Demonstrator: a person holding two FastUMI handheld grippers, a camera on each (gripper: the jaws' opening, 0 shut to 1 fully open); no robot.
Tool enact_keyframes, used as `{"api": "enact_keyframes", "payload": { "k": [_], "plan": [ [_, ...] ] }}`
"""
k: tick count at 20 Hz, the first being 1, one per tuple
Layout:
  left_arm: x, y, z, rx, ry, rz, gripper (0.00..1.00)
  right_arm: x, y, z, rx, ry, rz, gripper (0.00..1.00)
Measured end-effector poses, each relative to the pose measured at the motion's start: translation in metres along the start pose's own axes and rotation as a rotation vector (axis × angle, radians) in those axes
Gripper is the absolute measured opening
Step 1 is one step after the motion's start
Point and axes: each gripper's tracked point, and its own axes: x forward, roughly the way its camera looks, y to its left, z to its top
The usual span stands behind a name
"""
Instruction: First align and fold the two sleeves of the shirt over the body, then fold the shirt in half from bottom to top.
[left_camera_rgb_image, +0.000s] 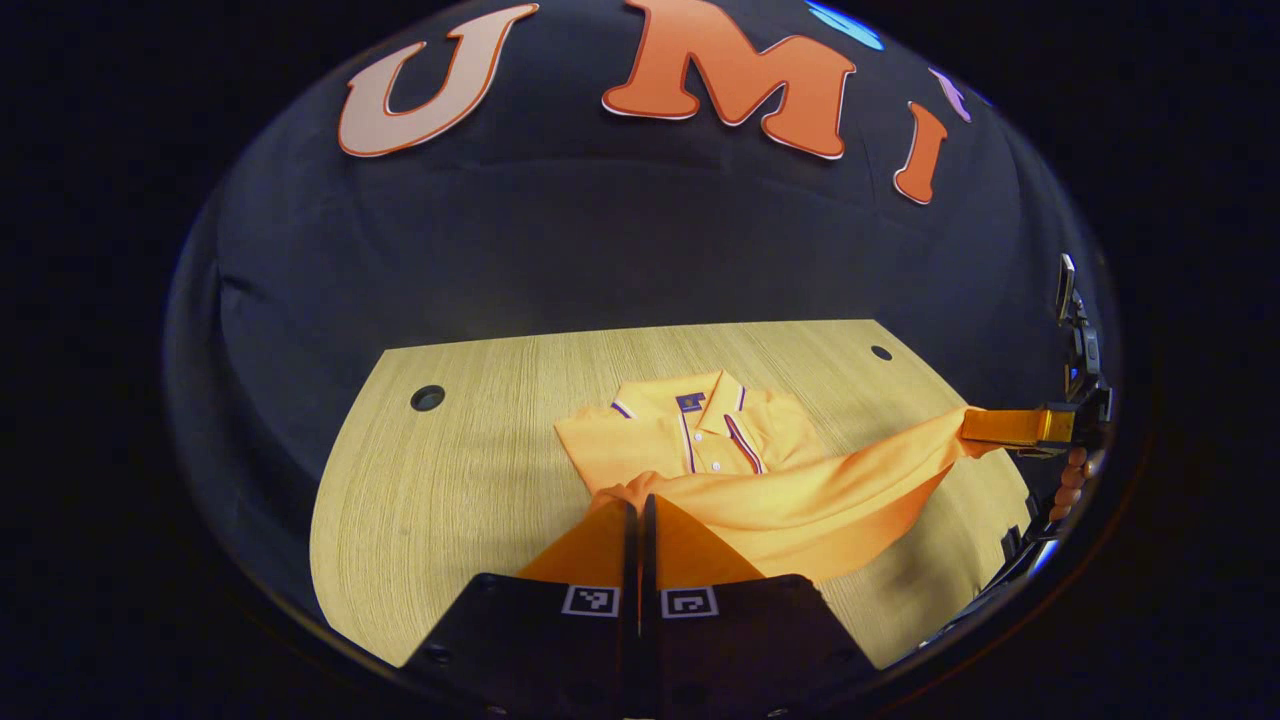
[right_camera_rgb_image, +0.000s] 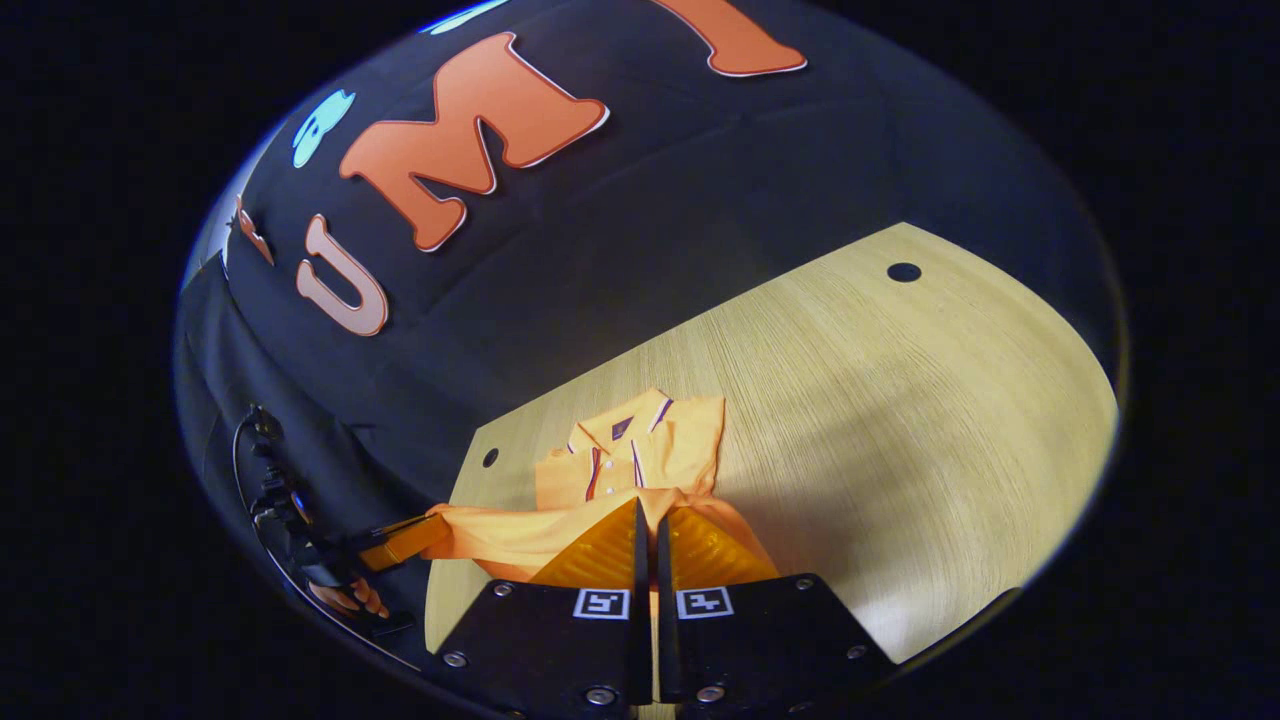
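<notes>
- An orange polo shirt is laid on a pale wooden table, collar toward the far edge, in front of a black cloth wall.
- The bottom hem is lifted off the table and stretched between two hand-held grippers.
- The left hand-held gripper is closed, its fingers pinched together on the near left corner of the hem.
- The right hand-held gripper is likewise closed on the right hem corner; in the left gripper view it is seen at the far right, held by a hand.
- The collar and chest are resting flat on the table.
</notes>
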Motion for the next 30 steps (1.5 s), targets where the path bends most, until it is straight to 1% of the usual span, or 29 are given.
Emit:
{"api": "enact_keyframes", "payload": {
  "k": [4, 6, 8, 11, 13, 15, 20, 22, 23, 24, 25, 26, 27, 28, 29, 30],
  "plan": [
    [0.032, 0.014, 0.024, -0.006, -0.004, -0.014, 0.01, 0.031, 0.006, 0.023, -0.033, 0.009, -0.017, 0.03],
    [0.049, 0.021, 0.033, 0.002, -0.01, -0.009, 0.01, 0.048, 0.007, 0.03, -0.051, 0.022, -0.024, 0.03],
    [0.066, 0.028, 0.039, 0.01, -0.009, 0.002, 0.01, 0.068, 0.007, 0.034, -0.071, 0.041, -0.036, 0.03],
    [0.098, 0.046, 0.044, -0.009, -0.008, 0.051, 0.01, 0.102, -0.003, 0.038, -0.102, 0.078, -0.076, 0.03],
    [0.12, 0.051, 0.037, -0.039, 0.026, 0.057, 0.01, 0.123, -0.01, 0.04, -0.093, 0.103, -0.093, 0.03],
    [0.141, 0.058, 0.034, -0.044, 0.041, 0.072, 0.01, 0.145, -0.016, 0.042, -0.09, 0.121, -0.114, 0.03],
    [0.172, 0.065, 0.042, -0.01, 0.021, 0.106, 0.01, 0.174, -0.024, 0.045, -0.139, 0.163, -0.157, 0.03],
    [0.175, 0.067, 0.044, 0.002, 0.013, 0.115, 0.03, 0.177, -0.026, 0.043, -0.129, 0.174, -0.186, 0.04],
    [0.18, 0.065, 0.041, 0.0, 0.021, 0.112, 0.05, 0.178, -0.024, 0.037, -0.118, 0.202, -0.19, 0.04],
    [0.181, 0.063, 0.035, -0.009, 0.039, 0.109, 0.11, 0.178, -0.025, 0.031, -0.125, 0.225, -0.19, 0.04],
    [0.178, 0.062, 0.031, -0.019, 0.058, 0.109, 0.32, 0.18, -0.029, 0.025, -0.146, 0.241, -0.204, 0.04],
    [0.179, 0.064, 0.028, -0.03, 0.064, 0.114, 0.54, 0.179, -0.032, 0.022, -0.169, 0.24, -0.22, 0.11],
    [0.176, 0.067, 0.029, -0.043, 0.061, 0.135, 0.75, 0.177, -0.032, 0.023, -0.184, 0.235, -0.225, 0.17],
    [0.168, 0.069, 0.03, -0.059, 0.057, 0.147, 0.96, 0.172, -0.029, 0.026, -0.192, 0.218, -0.218, 0.34],
    [0.16, 0.069, 0.032, -0.081, 0.05, 0.16, 1.0, 0.168, -0.024, 0.031, -0.201, 0.199, -0.207, 0.53],
    [0.148, 0.068, 0.033, -0.105, 0.04, 0.164, 1.0, 0.161, -0.022, 0.033, -0.21, 0.189, -0.2, 0.72]
  ]
}}
